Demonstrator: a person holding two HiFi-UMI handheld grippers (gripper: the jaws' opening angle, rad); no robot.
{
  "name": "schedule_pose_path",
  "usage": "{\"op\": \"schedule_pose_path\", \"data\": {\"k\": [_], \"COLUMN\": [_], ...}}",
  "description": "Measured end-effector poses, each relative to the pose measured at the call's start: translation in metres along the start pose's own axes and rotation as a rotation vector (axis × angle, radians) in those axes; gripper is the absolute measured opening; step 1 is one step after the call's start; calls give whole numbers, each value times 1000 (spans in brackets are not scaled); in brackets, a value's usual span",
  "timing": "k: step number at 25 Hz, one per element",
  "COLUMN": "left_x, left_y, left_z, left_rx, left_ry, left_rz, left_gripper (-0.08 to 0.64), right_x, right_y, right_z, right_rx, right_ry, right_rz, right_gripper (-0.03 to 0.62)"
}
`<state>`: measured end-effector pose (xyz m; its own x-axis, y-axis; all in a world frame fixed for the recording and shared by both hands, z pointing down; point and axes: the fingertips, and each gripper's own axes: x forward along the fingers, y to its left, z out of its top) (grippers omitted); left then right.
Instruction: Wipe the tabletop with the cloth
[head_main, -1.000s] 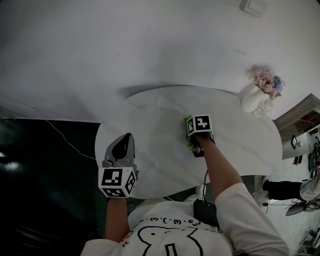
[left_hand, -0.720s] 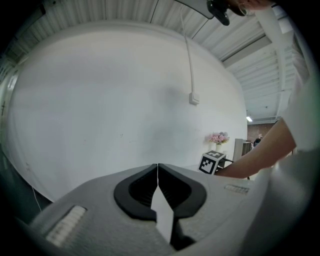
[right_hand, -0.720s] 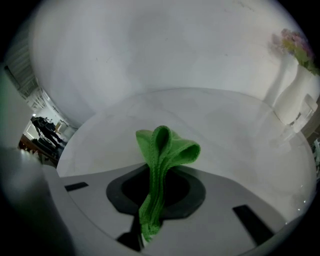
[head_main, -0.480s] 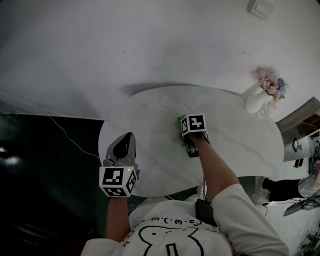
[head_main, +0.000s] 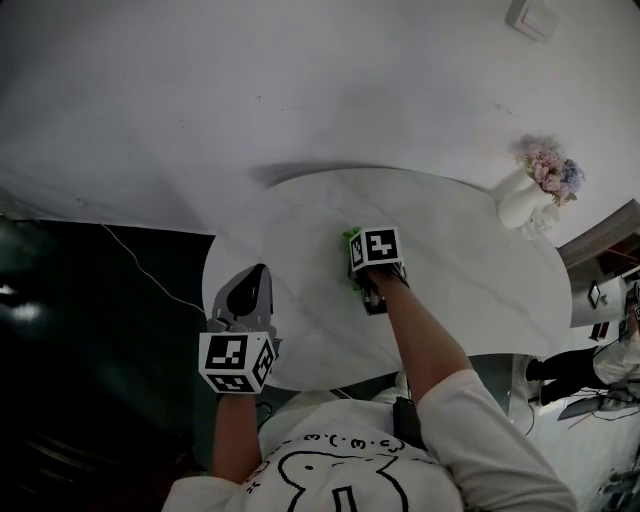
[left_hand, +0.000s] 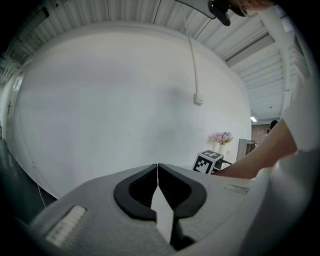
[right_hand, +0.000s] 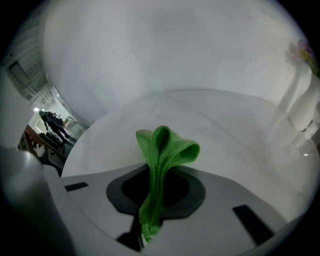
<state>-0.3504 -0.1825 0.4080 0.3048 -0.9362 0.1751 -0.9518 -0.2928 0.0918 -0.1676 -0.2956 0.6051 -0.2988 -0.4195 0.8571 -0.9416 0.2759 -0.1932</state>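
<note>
My left hand-held gripper (head_main: 252, 280) hangs over the table's (head_main: 470, 290) near-left edge, jaws pressed together on nothing, so I judge it has no part in the wipe. Nearer the table's middle, my right hand-held gripper (right_hand: 156, 186) is clamped on the green cloth (right_hand: 166, 146). The cloth's folded bunch sticks out past the jaw tips toward the far edge, in line with the jaws, so I judge that any sweep is the right hand's to make.
</note>
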Motion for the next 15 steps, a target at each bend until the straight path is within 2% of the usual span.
{"op": "schedule_pose_path", "data": {"k": [15], "left_x": [-16], "left_y": [23], "left_z": [-6], "left_rx": [-23], "left_ry": [-1], "left_rz": [55], "left_gripper": [18], "right_x": [17], "right_y": [66], "right_z": [3], "right_rx": [-97], "right_ry": [29], "right_rz": [35], "right_gripper": [46]}}
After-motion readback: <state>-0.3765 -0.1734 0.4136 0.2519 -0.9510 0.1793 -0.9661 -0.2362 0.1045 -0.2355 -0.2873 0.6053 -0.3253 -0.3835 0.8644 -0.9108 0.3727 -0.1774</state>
